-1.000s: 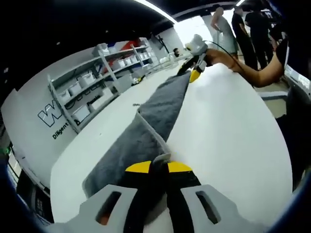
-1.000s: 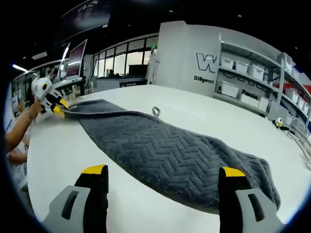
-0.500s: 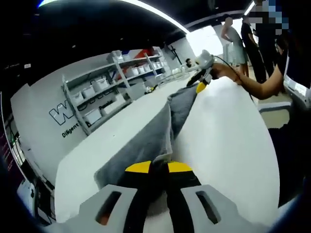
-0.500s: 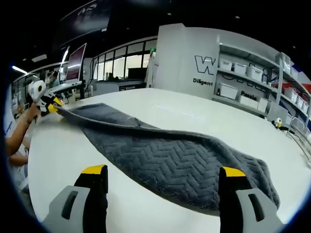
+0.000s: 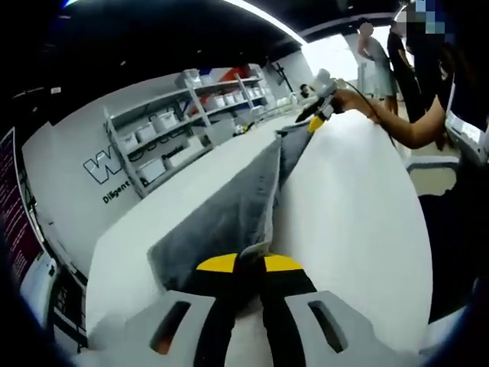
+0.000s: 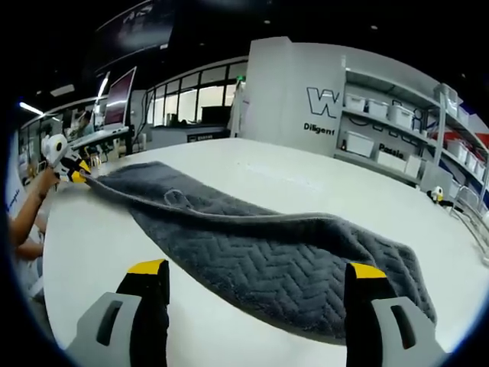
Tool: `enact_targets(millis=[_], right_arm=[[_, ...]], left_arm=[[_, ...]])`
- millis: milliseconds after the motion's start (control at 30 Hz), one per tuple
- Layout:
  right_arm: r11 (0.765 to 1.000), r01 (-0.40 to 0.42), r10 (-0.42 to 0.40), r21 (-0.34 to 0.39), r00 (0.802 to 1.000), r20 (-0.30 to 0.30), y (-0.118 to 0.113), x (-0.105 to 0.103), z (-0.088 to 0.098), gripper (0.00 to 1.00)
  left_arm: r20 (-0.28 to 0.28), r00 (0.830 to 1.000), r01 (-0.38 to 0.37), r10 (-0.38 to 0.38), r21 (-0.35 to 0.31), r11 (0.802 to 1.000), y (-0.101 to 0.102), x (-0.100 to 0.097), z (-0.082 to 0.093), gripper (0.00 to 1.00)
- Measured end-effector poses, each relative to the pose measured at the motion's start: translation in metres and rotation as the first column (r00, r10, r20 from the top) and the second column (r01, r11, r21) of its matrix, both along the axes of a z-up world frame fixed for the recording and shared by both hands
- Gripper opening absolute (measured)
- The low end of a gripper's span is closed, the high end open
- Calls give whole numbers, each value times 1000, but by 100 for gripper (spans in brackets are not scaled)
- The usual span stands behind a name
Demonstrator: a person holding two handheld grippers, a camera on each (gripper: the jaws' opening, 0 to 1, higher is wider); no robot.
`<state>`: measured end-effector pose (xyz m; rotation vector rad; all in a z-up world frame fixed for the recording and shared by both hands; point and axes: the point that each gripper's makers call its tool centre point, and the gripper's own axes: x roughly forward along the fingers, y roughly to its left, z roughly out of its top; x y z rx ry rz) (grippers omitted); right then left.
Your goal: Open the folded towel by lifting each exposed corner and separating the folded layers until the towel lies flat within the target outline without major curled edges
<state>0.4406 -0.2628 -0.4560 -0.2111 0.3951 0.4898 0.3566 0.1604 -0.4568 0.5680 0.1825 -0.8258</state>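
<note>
Gripping: left tongs (image 5: 250,264) are clenched on a corner of the grey towel (image 5: 229,218), yellow tips pressed together over the cloth in the left gripper view.
Right tongs: (image 6: 254,269) spread wide apart with nothing between them in the right gripper view, the towel (image 6: 267,248) lying just beyond the tips.
Towel position: stretched long across the white tabletop (image 5: 351,191), one layer raised in a ridge along its length, the lower layer with its herringbone weave flat on the surface.
Far end: in the left gripper view another pair of yellow-tipped tongs (image 5: 316,120) meets the towel's far end, held by a person's hand (image 5: 353,98).
Same far end, right gripper view: tongs (image 6: 74,173) at the towel's distant corner; whether they pinch it, I cannot tell.
Backdrop: shelving (image 6: 397,115) with white bins against a wall.
</note>
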Motion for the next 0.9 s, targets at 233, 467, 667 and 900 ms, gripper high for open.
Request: enact_targets(millis=[233, 467, 667, 900], right_arm=[[999, -34, 34, -26, 999, 13, -4, 0, 3, 96], [995, -43, 49, -87, 997, 65, -36, 11, 22, 91], [993, -30, 38, -118, 997, 73, -67, 27, 35, 84], [994, 89, -83, -62, 993, 86, -120, 56, 47, 69]], left_arm=[[-19, 1000, -11, 11, -8, 1000, 5, 0, -7, 10], [-21, 1000, -24, 23, -15, 1000, 8, 0, -9, 10], [-19, 1000, -26, 25, -20, 999, 9, 1, -9, 10], [-20, 1000, -25, 24, -24, 999, 9, 1, -11, 10]])
